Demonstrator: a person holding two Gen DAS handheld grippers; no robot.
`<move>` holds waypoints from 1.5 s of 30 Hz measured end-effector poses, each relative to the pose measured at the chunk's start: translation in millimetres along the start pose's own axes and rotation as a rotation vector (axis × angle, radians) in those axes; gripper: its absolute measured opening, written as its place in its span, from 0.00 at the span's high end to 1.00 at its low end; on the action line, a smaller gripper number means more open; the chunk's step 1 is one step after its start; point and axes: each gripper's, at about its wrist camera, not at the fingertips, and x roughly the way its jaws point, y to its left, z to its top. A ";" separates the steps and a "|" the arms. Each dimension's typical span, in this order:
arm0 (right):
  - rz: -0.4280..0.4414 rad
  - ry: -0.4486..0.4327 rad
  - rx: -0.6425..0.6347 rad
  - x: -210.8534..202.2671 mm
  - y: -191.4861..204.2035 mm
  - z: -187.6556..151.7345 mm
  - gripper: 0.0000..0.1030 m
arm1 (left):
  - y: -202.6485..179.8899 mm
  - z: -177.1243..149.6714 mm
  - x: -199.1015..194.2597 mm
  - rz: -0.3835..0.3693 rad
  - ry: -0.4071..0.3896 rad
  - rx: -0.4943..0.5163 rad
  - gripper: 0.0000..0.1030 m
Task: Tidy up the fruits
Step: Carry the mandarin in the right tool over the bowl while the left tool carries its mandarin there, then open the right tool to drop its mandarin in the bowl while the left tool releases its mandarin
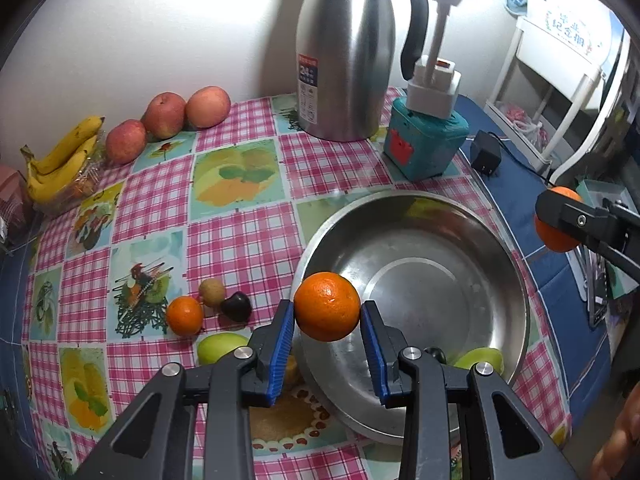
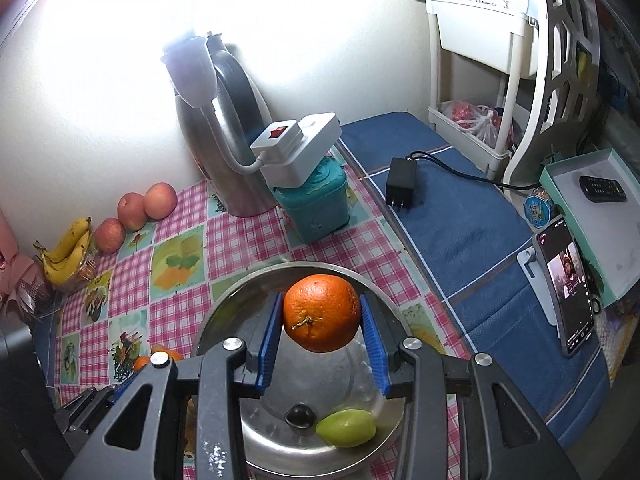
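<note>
My left gripper (image 1: pixel 327 312) is shut on an orange (image 1: pixel 327 300), held above the left rim of a steel bowl (image 1: pixel 516 280). My right gripper (image 2: pixel 321 314) is shut on a second orange (image 2: pixel 322 304) with a stem, held over the bowl (image 2: pixel 224 300). From the left wrist view the right gripper (image 1: pixel 560 216) and its orange (image 1: pixel 556 240) show at the right edge. In the bowl lie a green fruit (image 2: pixel 346 427) and a dark fruit (image 2: pixel 298 416). On the cloth left of the bowl sit a small orange (image 1: pixel 184 315), a tan fruit (image 1: pixel 212 291), a dark fruit (image 1: pixel 236 306) and a green fruit (image 1: pixel 218 348).
Three apples (image 1: pixel 166 114) and bananas (image 1: pixel 64 160) lie by the wall at the back left. A steel jug (image 1: pixel 344 60) and a teal box (image 1: pixel 424 144) under a white power strip stand behind the bowl. A black adapter (image 1: pixel 486 154) and a phone (image 2: pixel 568 296) are on the blue cloth at right.
</note>
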 end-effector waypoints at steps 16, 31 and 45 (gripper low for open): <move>-0.013 0.129 -0.011 43.4 -1.3 -17.3 0.61 | -16.2 -9.4 23.0 0.005 0.024 0.057 0.65; -0.061 0.238 0.009 74.0 -10.9 -32.3 0.61 | -20.8 -14.5 36.1 0.015 0.061 0.079 0.65; -0.085 0.296 -0.007 90.1 -8.5 -42.0 0.60 | -20.7 -16.1 40.8 0.023 0.081 0.080 0.65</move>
